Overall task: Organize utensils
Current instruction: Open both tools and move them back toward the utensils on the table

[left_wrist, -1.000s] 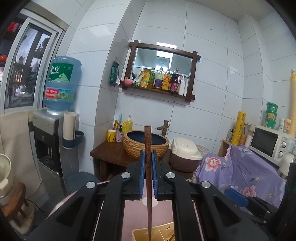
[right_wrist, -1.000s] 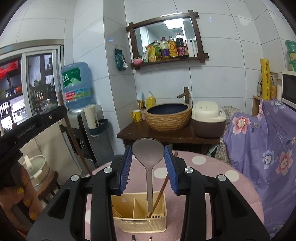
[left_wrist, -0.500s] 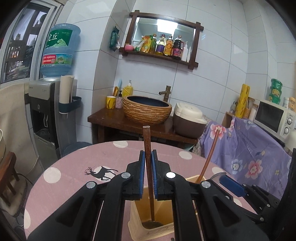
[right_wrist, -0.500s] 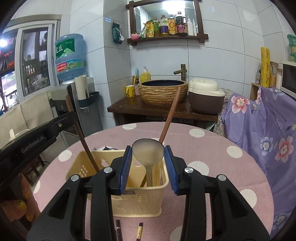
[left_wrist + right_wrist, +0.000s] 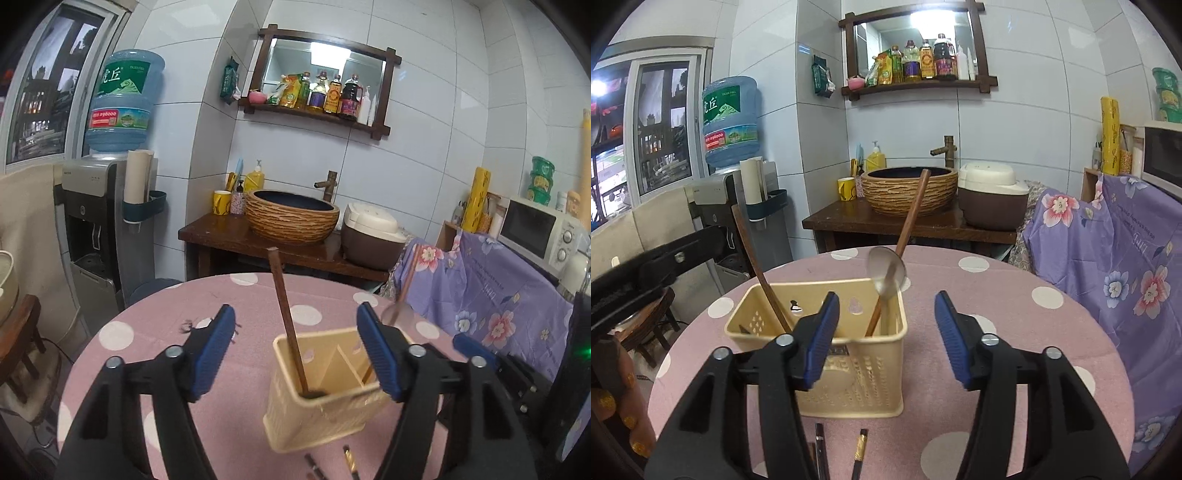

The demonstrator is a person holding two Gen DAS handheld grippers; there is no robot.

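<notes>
A cream plastic utensil basket [image 5: 314, 413] [image 5: 849, 376] stands on the pink polka-dot table [image 5: 997, 295]. A dark wooden utensil [image 5: 286, 321] [image 5: 757, 269] leans in its left compartment. A second wooden utensil [image 5: 908, 229] and a metal spoon [image 5: 886, 275], bowl up, stand in the right compartment. My left gripper [image 5: 295, 343] is open and empty just above the basket. My right gripper [image 5: 886, 332] is open and empty in front of the basket. Dark chopstick ends [image 5: 858, 450] [image 5: 349, 459] lie on the table in front of the basket.
Behind the table stand a wooden side table [image 5: 236, 229] with a woven basin [image 5: 291, 214] and a rice cooker [image 5: 373, 232]. A water dispenser [image 5: 107, 206] is at the left. A purple flowered cloth [image 5: 1108, 240] covers furniture at the right, under a microwave [image 5: 535, 229].
Both grippers have opened. The left let go of the wooden utensil, which now leans in the basket. The right let go of the metal spoon, which now stands in the right compartment.
</notes>
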